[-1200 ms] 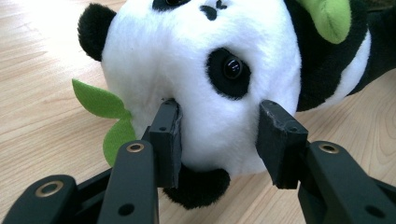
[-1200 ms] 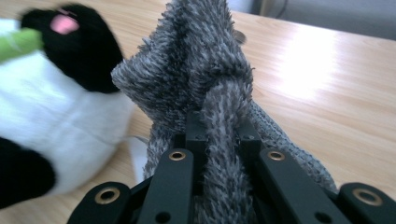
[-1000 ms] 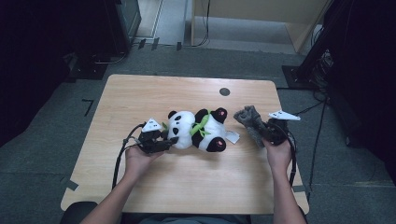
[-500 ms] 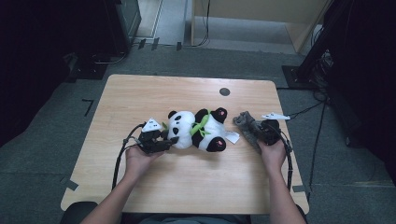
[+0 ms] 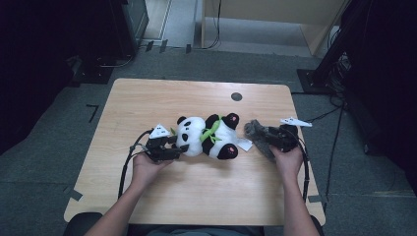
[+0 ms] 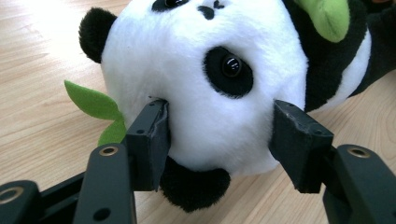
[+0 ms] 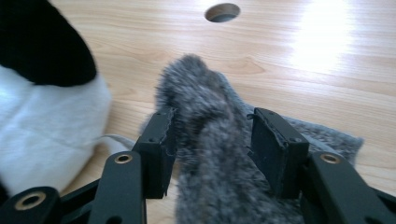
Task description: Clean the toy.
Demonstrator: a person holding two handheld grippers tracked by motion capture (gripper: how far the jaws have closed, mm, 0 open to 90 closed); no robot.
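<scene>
Dark grey carpeted floor, with cables and black equipment stands along its margins, surrounds the one work surface.

1. Table (image 5: 147, 98): pale wood-grain top, rounded corners, a round cable hole (image 5: 236, 96) near the far edge, right of centre.

2. Plush panda (image 5: 209, 135): black and white, lying on its side at the middle of the table, head toward the left edge. A green felt collar sits at the neck and a green felt leaf (image 6: 95, 109) sticks out beside the head. A white sewn-in tag (image 5: 244, 144) lies at its right end; no writing on it can be read.

3. Grey fuzzy cloth (image 5: 258, 135): a sock-like knit piece, just right of the panda, toward the right edge, partly raised off the wood.

4. Left gripper (image 5: 167, 150): jaws spread around the panda's head, one jaw touching the cheek, the other just beside it and not pressing in.

5. Right gripper (image 7: 212, 140): jaws drawn in against a fold of the grey cloth, pinching it.

Progress, as judged: both items are reached; the cloth is gripped, the panda is bracketed but not yet clamped. Closing on the head and any lifting or placing remain. No brand or label text is legible anywhere.
</scene>
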